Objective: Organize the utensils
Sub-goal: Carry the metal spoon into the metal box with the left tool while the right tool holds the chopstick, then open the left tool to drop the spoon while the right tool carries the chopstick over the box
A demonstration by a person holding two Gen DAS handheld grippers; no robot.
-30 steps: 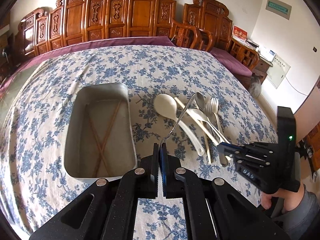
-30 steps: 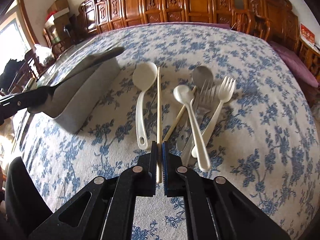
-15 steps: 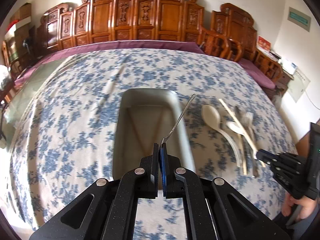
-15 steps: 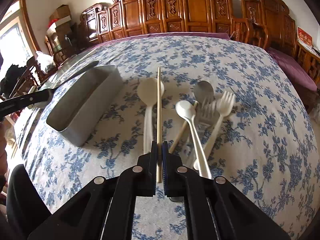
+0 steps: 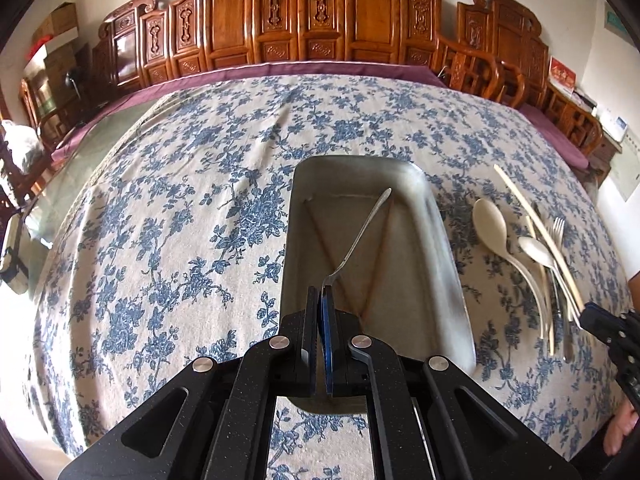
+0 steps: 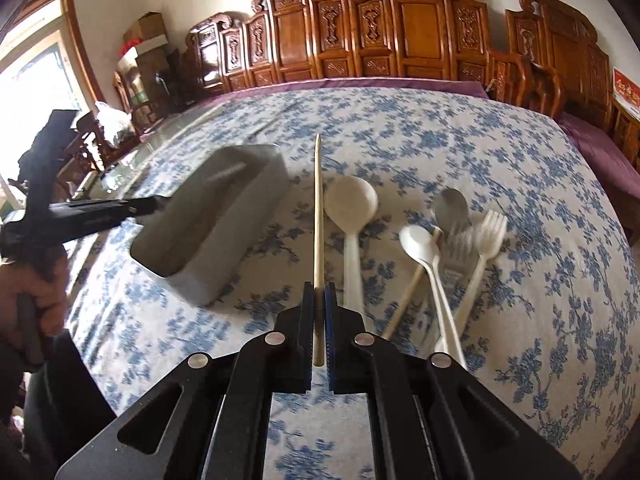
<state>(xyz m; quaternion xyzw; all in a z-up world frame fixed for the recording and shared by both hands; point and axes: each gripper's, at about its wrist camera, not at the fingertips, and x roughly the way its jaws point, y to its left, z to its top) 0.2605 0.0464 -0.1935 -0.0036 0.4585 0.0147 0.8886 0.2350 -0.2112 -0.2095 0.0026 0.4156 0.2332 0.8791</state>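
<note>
My left gripper (image 5: 319, 292) is shut on the head end of a thin metal utensil (image 5: 360, 232). Its handle slants up over the grey metal tray (image 5: 440, 236), where two brown chopsticks (image 5: 318, 236) lie crossed. My right gripper (image 6: 319, 292) is shut on a pale wooden chopstick (image 6: 318, 208), which points away above the cloth, right of the tray (image 6: 240, 232). In the right wrist view the left gripper (image 6: 150, 206) reaches over the tray's near left end. The left wrist view shows the right gripper (image 5: 600, 320) at the right edge, holding the chopstick (image 5: 536, 232).
Right of the tray lies a pile: a large cream spoon (image 6: 350, 204), a small cream spoon (image 6: 418, 240), a metal spoon (image 6: 452, 204), a metal fork (image 6: 460, 240), a cream fork (image 6: 490, 228) and another chopstick (image 6: 412, 280). Carved wooden chairs ring the floral-clothed table (image 5: 180, 220).
My left gripper has carried the metal utensil leftward from the pile to above the tray. My right gripper has risen a little with the chopstick, whose tip now points higher.
</note>
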